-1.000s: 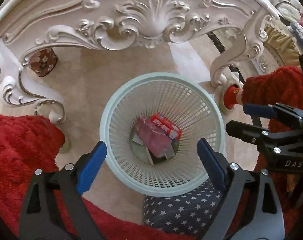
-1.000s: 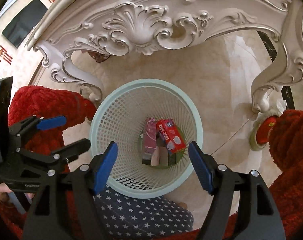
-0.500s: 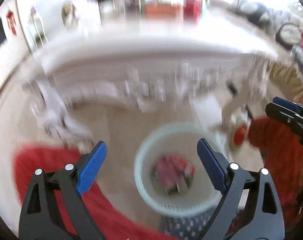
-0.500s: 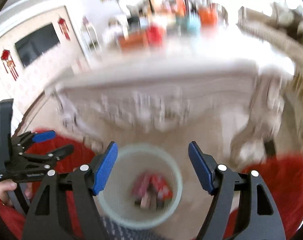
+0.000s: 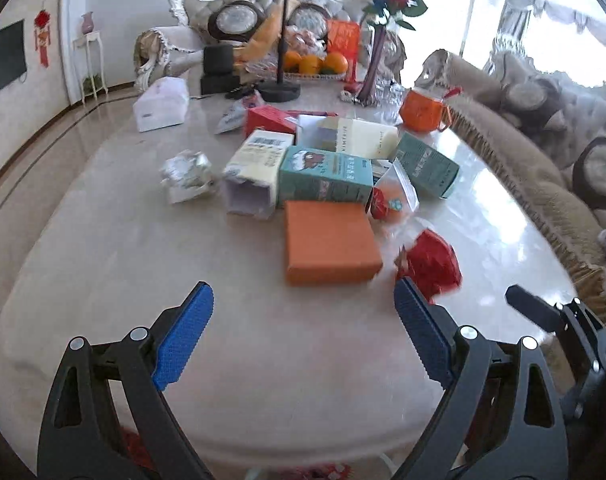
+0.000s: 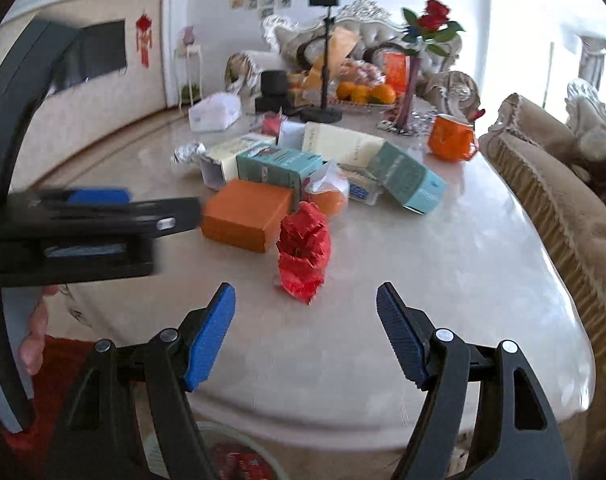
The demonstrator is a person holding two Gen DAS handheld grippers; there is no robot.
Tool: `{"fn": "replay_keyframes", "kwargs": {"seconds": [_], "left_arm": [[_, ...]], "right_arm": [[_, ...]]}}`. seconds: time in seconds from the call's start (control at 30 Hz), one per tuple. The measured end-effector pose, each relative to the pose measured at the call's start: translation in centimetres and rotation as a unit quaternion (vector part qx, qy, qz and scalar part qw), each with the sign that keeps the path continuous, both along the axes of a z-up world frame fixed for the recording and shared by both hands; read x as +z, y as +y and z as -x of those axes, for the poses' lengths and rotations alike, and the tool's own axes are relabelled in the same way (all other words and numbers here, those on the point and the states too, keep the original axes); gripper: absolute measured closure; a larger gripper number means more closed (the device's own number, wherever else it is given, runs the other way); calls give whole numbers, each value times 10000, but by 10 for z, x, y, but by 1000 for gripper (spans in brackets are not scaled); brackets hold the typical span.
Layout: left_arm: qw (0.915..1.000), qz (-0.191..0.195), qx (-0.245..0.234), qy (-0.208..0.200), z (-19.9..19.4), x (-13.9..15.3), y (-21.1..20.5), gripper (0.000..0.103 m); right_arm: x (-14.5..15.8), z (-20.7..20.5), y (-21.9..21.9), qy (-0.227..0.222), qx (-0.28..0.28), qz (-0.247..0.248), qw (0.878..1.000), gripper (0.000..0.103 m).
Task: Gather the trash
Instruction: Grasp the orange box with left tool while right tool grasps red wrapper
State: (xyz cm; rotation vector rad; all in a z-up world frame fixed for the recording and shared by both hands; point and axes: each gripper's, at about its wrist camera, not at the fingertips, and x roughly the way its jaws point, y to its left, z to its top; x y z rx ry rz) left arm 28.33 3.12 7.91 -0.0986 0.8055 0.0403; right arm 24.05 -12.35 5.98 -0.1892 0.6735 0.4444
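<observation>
Trash lies on the marble table [image 5: 103, 264]: an orange box [image 5: 329, 242] [image 6: 245, 214], a crumpled red wrapper [image 5: 433, 264] [image 6: 305, 250], teal cartons [image 5: 327, 178] [image 6: 409, 178], cream boxes [image 5: 255, 168], crumpled foil [image 5: 187, 174] and a clear bag with orange contents [image 5: 395, 198]. My left gripper [image 5: 303, 338] is open and empty above the table's near edge, short of the orange box. My right gripper [image 6: 305, 336] is open and empty, just short of the red wrapper. The pale bin's rim [image 6: 223, 430] shows below the table edge.
At the table's far end stand an orange mug [image 5: 425, 112], a vase with roses [image 5: 377, 64], a fruit tray [image 5: 315, 64], a phone stand [image 5: 281, 88] and a white tissue box [image 5: 161, 106]. A beige sofa [image 5: 543, 168] runs along the right.
Both grippers have lifted from looking down into the bin under the table to facing the tabletop trash. Both stay open and empty.
</observation>
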Motion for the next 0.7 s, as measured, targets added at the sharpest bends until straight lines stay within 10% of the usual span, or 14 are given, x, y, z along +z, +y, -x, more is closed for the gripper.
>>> {"fn": "replay_keyframes", "kwargs": {"seconds": [0.63,0.7], "left_arm": [[9948,-4,-21,1019,-84,-43,-8,14],[9956,227,-47,903,-81,-45,-1,19]], "right_arm": [[-16,-55,21,517,-158,220,9983,35],[-21,-57,17,650,-161,143,9977,51]]}}
